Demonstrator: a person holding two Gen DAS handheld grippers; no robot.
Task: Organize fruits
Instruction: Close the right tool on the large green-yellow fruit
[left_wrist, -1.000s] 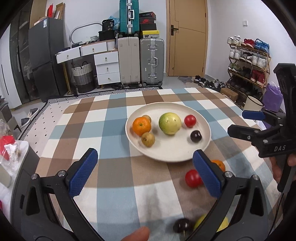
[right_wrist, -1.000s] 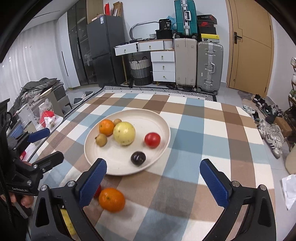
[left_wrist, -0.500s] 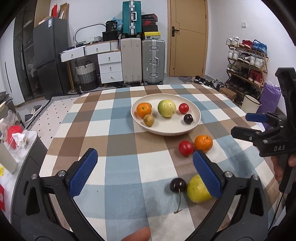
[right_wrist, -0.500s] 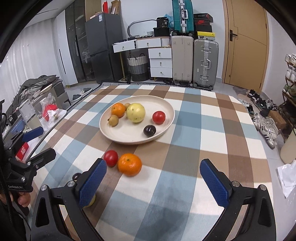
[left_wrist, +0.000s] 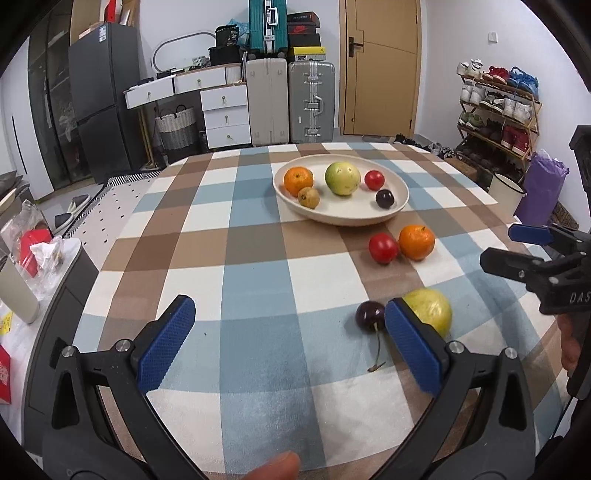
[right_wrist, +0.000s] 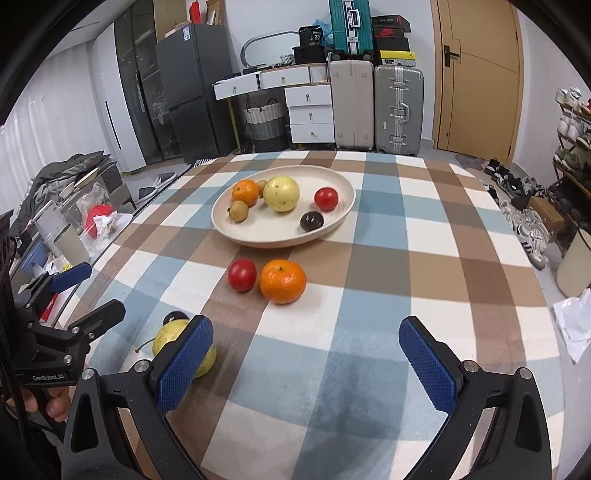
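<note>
A cream oval plate (left_wrist: 400, 201) sits at the far side of a counter (left_wrist: 258, 280) draped in soft blue, brown and white checked cloth, holding a dimpled orange (left_wrist: 298, 180), a smooth yellow-green round fruit (left_wrist: 342, 178), a glossy red tomato (left_wrist: 374, 180), a dark plum (left_wrist: 385, 198) and a small rough brown fruit (left_wrist: 308, 197). Loose on the cloth just in front of the plate lie a second tomato (left_wrist: 383, 248) and a second orange (left_wrist: 416, 242), side by side. Nearer, a dark stemmed cherry (left_wrist: 370, 321) rests against a yellow fruit (left_wrist: 430, 315), both just beyond the right finger of the left claw (left_wrist: 291, 345), which gapes wide and holds nothing. The right claw (right_wrist: 306, 354) is likewise spread wide and empty, its ribbed blue pads (right_wrist: 428, 363) above bare cloth, the yellow fruit behind its left finger
</note>
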